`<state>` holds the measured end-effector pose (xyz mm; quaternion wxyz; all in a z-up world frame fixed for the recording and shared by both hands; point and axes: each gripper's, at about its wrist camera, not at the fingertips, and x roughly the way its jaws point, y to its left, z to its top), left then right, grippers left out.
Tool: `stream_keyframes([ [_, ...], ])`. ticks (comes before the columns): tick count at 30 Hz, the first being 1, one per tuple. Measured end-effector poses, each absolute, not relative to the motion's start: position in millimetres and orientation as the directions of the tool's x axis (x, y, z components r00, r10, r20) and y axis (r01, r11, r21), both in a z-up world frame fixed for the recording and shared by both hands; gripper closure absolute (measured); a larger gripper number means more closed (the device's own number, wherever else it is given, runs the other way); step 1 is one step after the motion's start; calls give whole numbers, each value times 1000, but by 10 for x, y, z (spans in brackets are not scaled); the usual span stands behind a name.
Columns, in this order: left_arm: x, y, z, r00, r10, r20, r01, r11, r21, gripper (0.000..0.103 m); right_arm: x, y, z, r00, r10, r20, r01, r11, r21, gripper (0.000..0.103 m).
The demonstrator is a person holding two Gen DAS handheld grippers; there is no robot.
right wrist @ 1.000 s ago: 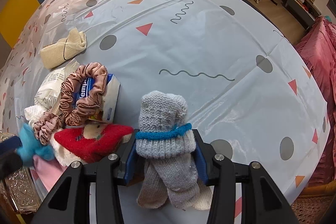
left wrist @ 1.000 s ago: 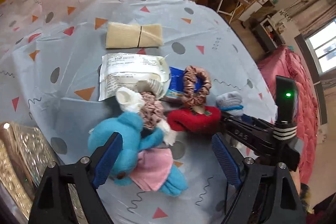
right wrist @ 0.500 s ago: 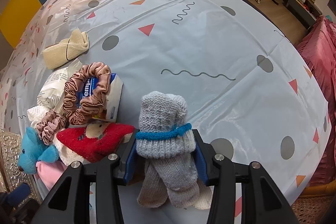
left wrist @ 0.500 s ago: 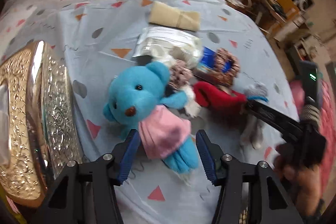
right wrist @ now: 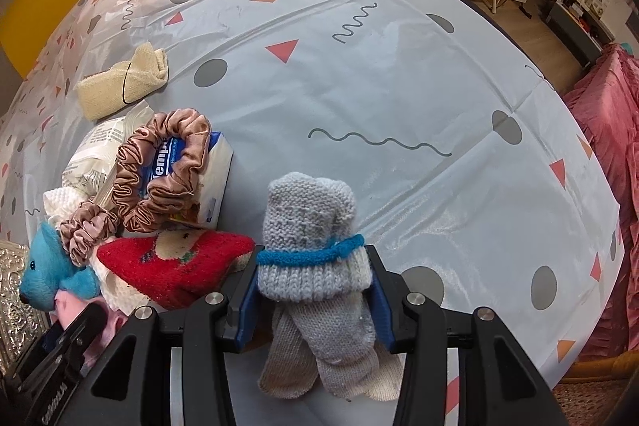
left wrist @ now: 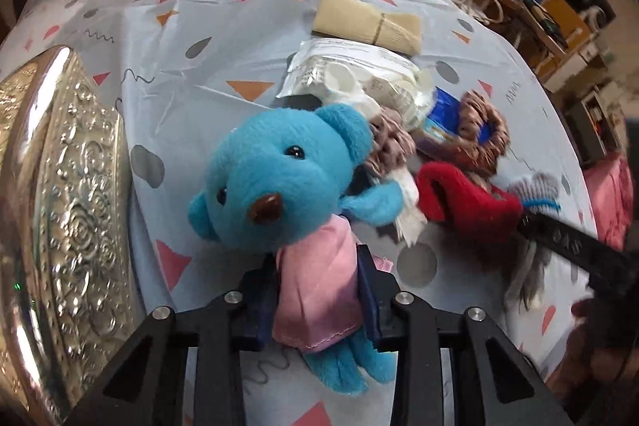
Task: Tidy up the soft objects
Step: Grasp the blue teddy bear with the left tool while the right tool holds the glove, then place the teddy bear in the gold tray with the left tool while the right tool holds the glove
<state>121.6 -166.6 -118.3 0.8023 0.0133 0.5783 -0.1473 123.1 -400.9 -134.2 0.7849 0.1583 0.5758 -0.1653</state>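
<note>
While closing, left tool (left wrist: pixel 317 300) astride blue teddy (left wrist: pixel 279 178)'s pink dress.

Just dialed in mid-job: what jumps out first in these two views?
The blue teddy bear in a pink dress fills the left view, with the left tool closing on its dress. In the right view, the right tool grips rolled grey socks near the table's front edge. An embossed silver tray gleams left of the bear.
</note>
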Motion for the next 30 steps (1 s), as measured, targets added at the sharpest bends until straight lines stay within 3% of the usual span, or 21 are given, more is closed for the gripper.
stream_keyframes([
  [6, 849, -1576, -1026, 321, -274, -907, 365, 919, -149, 69, 1258, -3910, -1380, 274, -111, -955, 420, 907, 15, 56],
  [14, 814, -1380, -307, 421, -371, -828, 419, 889, -185, 69, 1278, -3757, -1406, 286, -154, -946, 379, 925, -36, 56],
  [21, 1197, -750, 431, 584, -357, -729, 330, 925, -189, 69, 1293, -3676, -1438, 289, -158, -944, 374, 927, -40, 56],
  [30, 1479, 778, 720, 712, -203, -672, 65, 972, -224, 69, 1272, -3759, -1447, 293, -167, -942, 366, 929, -51, 55],
])
